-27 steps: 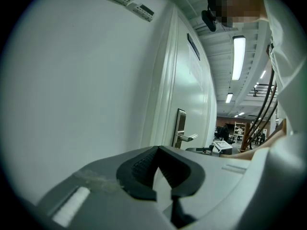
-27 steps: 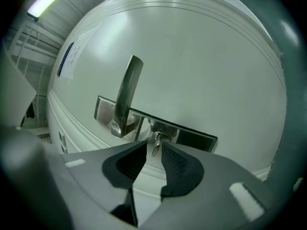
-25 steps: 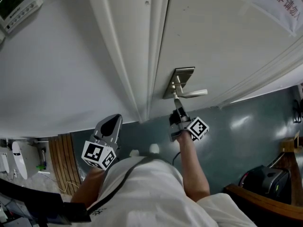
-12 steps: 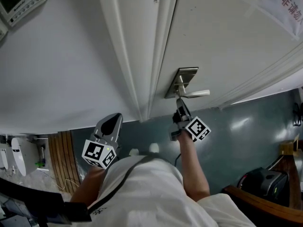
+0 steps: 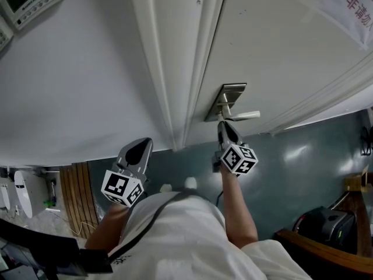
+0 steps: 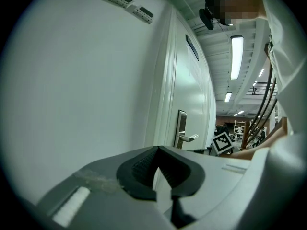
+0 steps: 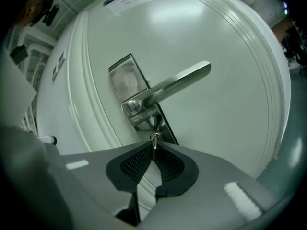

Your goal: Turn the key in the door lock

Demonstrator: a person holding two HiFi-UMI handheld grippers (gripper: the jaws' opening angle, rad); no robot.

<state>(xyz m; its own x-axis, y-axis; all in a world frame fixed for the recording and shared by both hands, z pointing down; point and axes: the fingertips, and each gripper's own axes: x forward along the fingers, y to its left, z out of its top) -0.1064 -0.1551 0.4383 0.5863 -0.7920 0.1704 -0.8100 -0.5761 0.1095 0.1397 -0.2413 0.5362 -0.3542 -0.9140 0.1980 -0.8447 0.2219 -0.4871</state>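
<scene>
The key (image 7: 154, 138), in the lock plate (image 7: 123, 78) under the door handle (image 7: 178, 82), is pinched by the right gripper (image 7: 153, 149), whose jaws have just been closing on it, and is best rolled about its own axis without being pulled; the left gripper (image 6: 157, 150) is closed on nothing.

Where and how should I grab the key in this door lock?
Take the key by its protruding head, below the lever handle. Come straight at the door, one pad on each flat face; it sticks out along that line, so rolling the wrist should turn it.
</scene>
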